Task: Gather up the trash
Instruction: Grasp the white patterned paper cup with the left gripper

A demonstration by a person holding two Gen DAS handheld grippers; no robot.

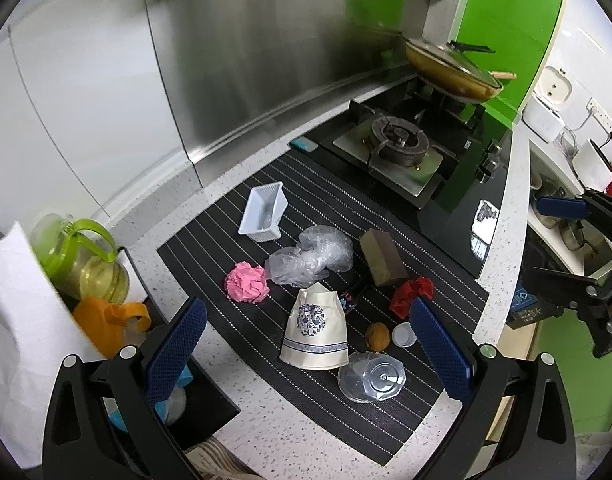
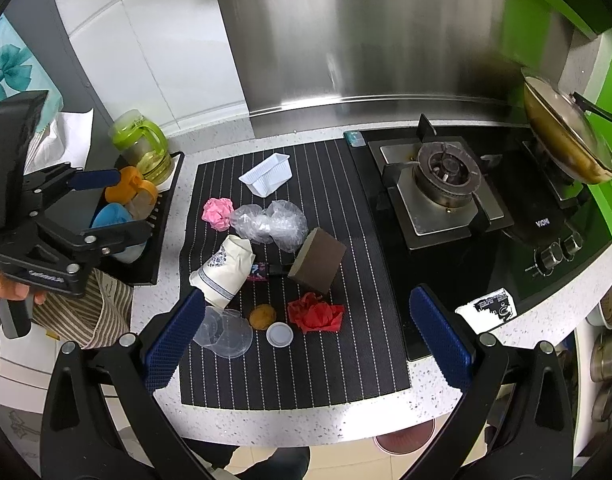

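Barely begun: left gripper (image 1: 306, 344) and right gripper (image 2: 306, 332) both spread wide, holding nothing. Trash untouched on striped mat (image 2: 345, 360): paper cup (image 2: 222, 272) centre, red wad (image 2: 315, 314) at five o'clock, pink wad (image 2: 218, 213) at eleven.

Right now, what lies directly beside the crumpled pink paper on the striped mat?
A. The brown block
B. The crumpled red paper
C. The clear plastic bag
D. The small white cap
C: the clear plastic bag lies right against the pink paper, while the other three sit farther along the mat.
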